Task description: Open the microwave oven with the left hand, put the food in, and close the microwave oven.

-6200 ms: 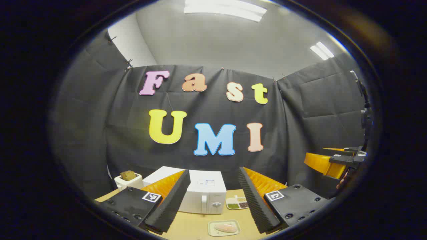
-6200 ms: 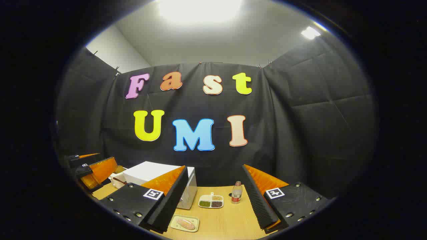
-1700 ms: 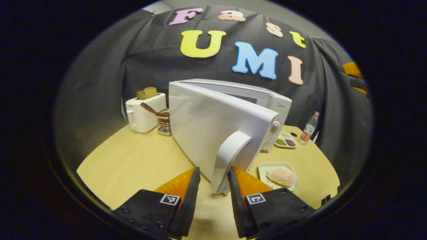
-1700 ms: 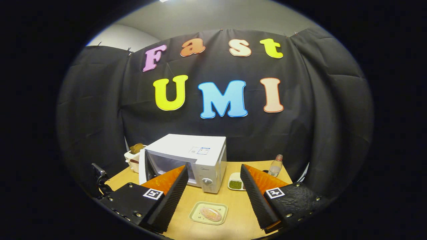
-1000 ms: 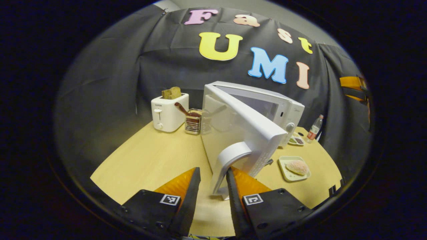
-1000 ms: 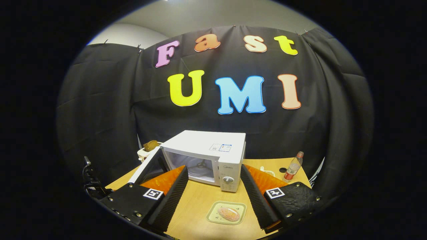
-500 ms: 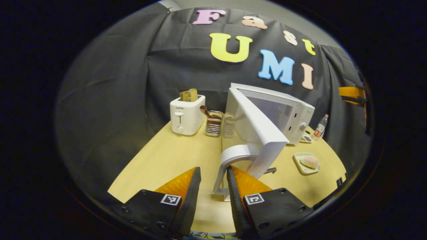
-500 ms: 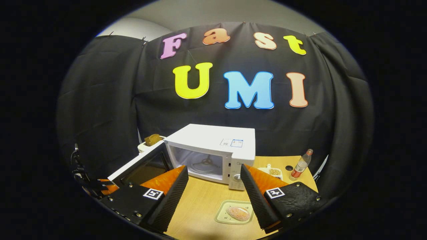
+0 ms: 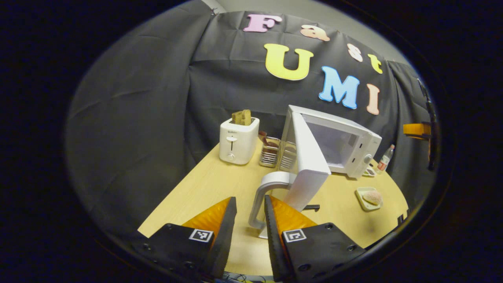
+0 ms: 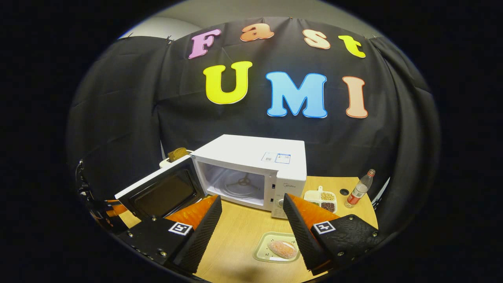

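Observation:
The white microwave [image 9: 347, 143] stands at the back of the table with its door [image 9: 310, 165] swung wide open. The door's curved handle [image 9: 261, 192] sits between the fingers of my left gripper [image 9: 250, 199]. It rests against the right-hand finger, and a strip of table shows on its other side. In the right gripper view the cavity of the microwave [image 10: 251, 169] and its turntable are bare, and the door [image 10: 161, 192] points left. The food [image 10: 282, 249] lies on a small tray [image 10: 264, 251] in front. My right gripper [image 10: 251, 214] hangs open above it, holding nothing.
A toaster [image 9: 237, 145] with bread and a wire holder [image 9: 269, 153] stand left of the microwave. A divided dish of beans [image 10: 324, 200] and a bottle [image 10: 359, 188] stand to its right. The wooden table [image 10: 235, 236] ends close in front of me.
The door has swung from half open to wide open, with my left gripper drawing back along with the handle. My right gripper has come forward and tipped down toward the tray.

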A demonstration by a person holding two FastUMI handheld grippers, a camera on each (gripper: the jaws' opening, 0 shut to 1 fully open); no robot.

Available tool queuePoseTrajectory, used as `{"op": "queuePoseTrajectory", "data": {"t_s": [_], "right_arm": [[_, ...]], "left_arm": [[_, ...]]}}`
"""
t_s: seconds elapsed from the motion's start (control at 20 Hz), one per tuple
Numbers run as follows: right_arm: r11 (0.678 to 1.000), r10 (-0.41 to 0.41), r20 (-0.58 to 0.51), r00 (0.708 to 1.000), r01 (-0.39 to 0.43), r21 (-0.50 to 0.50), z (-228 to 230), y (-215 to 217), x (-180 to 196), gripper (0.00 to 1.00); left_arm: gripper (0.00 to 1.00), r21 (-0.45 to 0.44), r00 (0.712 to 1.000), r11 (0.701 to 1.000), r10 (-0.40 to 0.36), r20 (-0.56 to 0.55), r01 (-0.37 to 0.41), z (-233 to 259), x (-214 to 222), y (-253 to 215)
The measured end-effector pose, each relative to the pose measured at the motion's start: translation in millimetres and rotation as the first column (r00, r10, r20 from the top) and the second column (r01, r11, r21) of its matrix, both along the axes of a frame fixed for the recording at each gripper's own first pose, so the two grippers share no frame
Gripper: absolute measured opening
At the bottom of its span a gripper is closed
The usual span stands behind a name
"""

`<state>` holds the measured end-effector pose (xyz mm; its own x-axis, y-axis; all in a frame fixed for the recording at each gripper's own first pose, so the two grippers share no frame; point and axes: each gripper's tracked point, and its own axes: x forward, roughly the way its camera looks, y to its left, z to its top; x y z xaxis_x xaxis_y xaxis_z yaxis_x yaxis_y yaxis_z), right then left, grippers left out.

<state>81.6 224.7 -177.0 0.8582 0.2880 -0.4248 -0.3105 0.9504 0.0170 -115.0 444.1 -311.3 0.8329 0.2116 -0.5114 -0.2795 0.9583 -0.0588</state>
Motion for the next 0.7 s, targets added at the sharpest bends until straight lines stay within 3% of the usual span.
{"op": "queuePoseTrajectory", "data": {"t_s": [0.2,0.25,0.35,0.5,0.7], "right_arm": [[0.999,0.052,-0.088,0.995,-0.052,-0.005,-37,-21,5,0.96],[0.997,0.081,-0.122,0.989,-0.081,0.011,-48,-26,5,0.96],[0.994,0.107,-0.180,0.978,-0.103,0.031,-70,-39,7,0.96],[0.988,0.149,-0.260,0.954,-0.155,-0.001,-111,-60,12,0.96],[0.959,0.219,-0.376,0.900,-0.269,-0.086,-169,-81,6,0.96]], "left_arm": [[0.51,0.037,0.993,0.995,0.085,0.082,-0.088,47,-18,-6],[0.58,0.037,0.988,0.993,0.108,0.112,-0.113,65,-22,-12],[0.60,0.055,0.974,0.989,0.123,0.189,-0.136,102,-24,-32],[0.96,0.101,0.958,0.985,0.107,0.265,-0.138,147,-17,-67],[0.94,0.069,0.936,0.991,0.083,0.341,-0.113,188,3,-130]]}}
